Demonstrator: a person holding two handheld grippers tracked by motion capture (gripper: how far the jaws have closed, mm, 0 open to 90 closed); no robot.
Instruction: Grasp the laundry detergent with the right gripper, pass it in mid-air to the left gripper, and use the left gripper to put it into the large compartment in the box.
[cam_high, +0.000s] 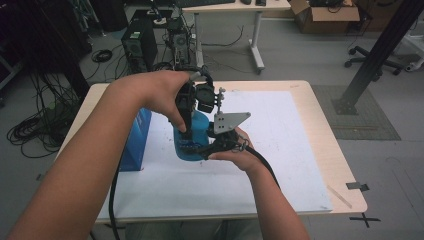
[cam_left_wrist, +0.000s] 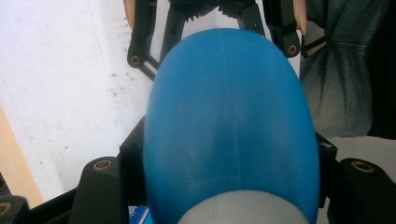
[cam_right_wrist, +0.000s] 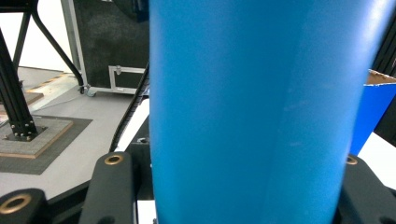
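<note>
Blue box (cam_high: 134, 142) stands at the white mat's (cam_high: 280, 150) left edge. My left gripper (cam_high: 187, 107) clamps the blue bottle (cam_high: 192, 140) from above, mid-mat. My right gripper (cam_high: 220, 142) grips its lower body sidelong. Hands hide most of the bottle.

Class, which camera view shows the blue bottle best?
The left gripper view: the blue bottle shows its rounded body and pale cap end. The right gripper view gives a flat blue wall; in the high view hands and tongs hide most of it.
</note>
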